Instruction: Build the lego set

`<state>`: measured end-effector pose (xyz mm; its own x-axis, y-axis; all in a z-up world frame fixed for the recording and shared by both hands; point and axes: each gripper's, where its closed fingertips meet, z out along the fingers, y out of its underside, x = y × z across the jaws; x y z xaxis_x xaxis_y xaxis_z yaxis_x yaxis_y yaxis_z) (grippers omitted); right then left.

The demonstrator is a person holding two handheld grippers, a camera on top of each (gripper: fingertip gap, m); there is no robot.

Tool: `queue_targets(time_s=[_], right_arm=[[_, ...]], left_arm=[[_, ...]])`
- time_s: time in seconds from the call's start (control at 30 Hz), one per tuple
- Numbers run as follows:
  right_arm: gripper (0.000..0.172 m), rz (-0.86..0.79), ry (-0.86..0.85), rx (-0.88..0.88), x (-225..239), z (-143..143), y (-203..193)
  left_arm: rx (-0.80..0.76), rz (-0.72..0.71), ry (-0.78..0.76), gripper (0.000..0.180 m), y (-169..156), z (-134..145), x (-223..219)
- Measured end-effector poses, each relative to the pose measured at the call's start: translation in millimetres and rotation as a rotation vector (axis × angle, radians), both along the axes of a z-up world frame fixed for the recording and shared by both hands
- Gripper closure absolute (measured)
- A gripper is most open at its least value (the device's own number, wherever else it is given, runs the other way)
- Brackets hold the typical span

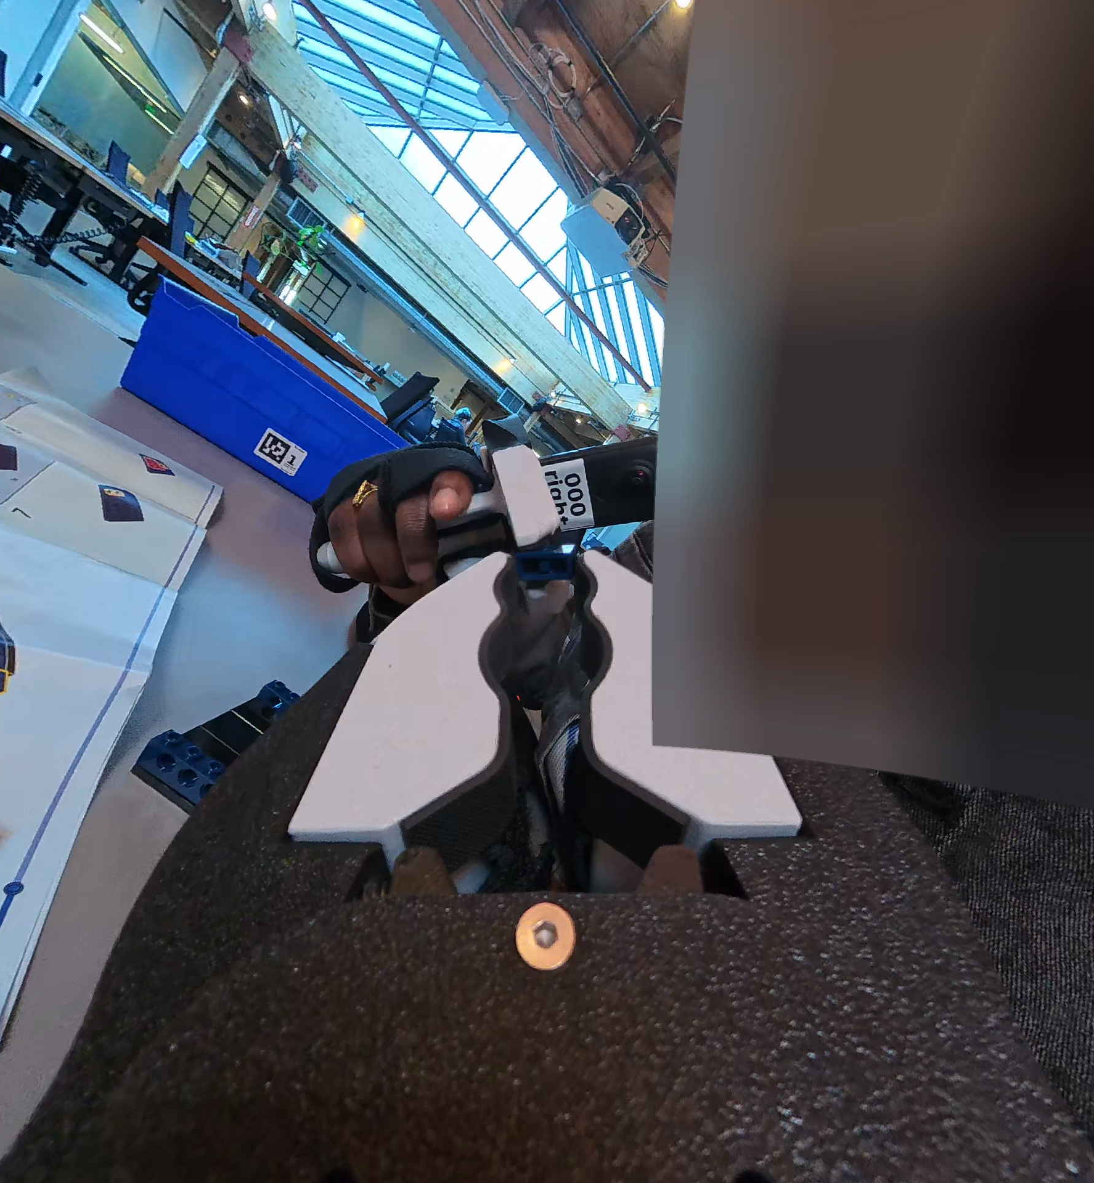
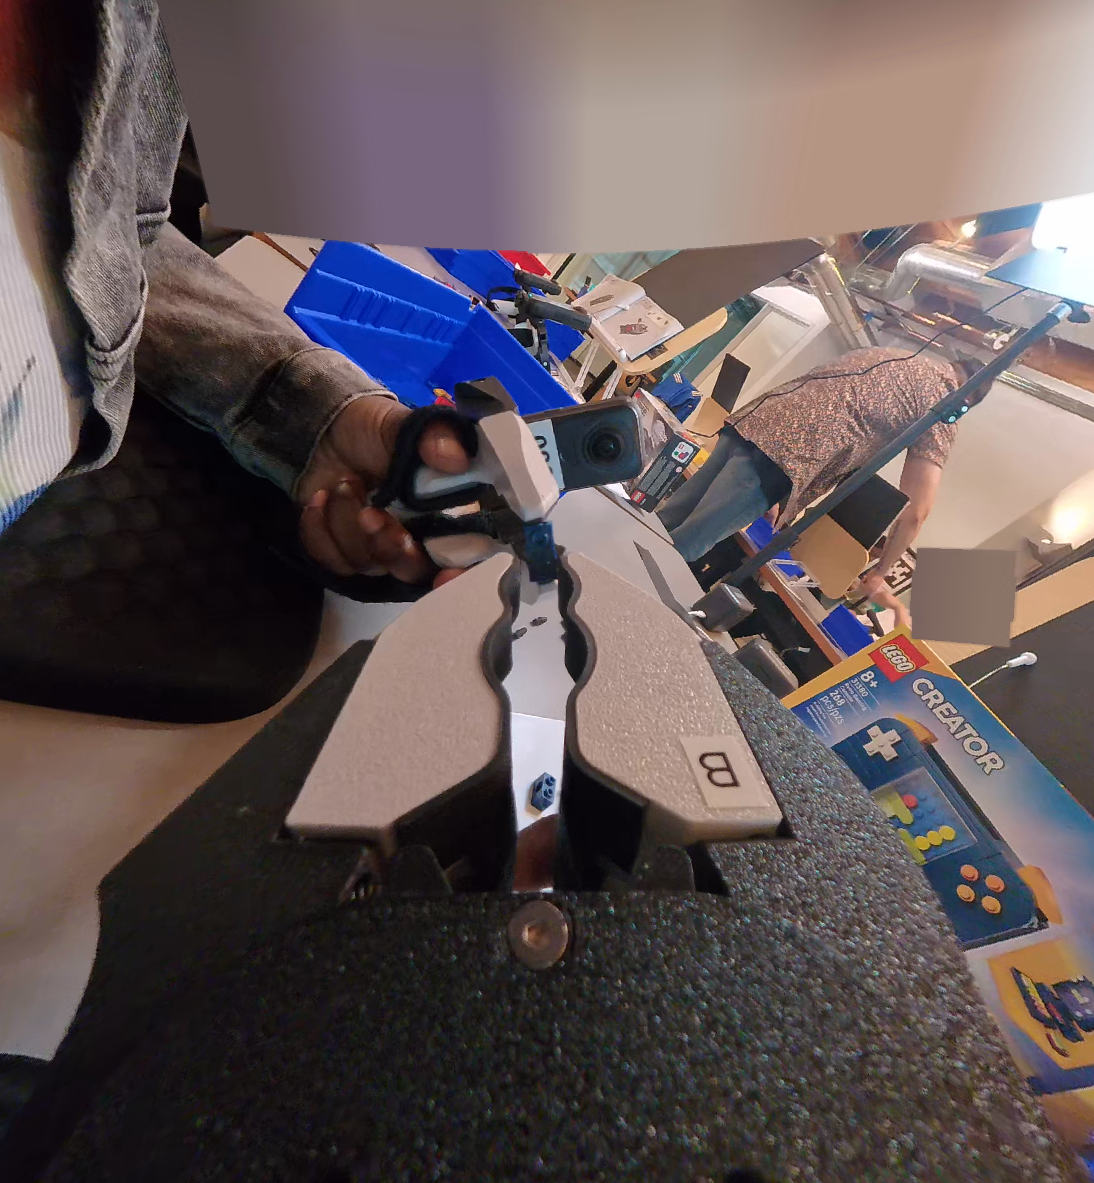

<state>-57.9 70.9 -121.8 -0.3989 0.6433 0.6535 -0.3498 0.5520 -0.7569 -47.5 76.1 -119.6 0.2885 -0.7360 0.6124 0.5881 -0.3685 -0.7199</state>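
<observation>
Tools met at one small blue brick (image 1: 544, 568), up off the bench (image 1: 256, 589). My left tool (image 1: 545, 570) was clamped across it. My right tool (image 2: 539, 566) stood narrow around it; whether its pads pressed, I couldn't tell. A loose brick (image 2: 542, 788) lay below.

L gripper (image 1: 545, 570) tips pinch dark-blue brick (image 1: 545, 567), prob. firmly.
</observation>
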Motion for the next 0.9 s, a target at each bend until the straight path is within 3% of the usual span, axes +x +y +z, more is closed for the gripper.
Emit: queue_targets(time_s=[0.9], right_arm=[[0.163, 0.009, -0.019, -0.032, 0.0, -1.1, 1.5]], left_arm=[[-0.024, -0.005, 0.000, 0.164, 1.8, -2.4, -0.5]])
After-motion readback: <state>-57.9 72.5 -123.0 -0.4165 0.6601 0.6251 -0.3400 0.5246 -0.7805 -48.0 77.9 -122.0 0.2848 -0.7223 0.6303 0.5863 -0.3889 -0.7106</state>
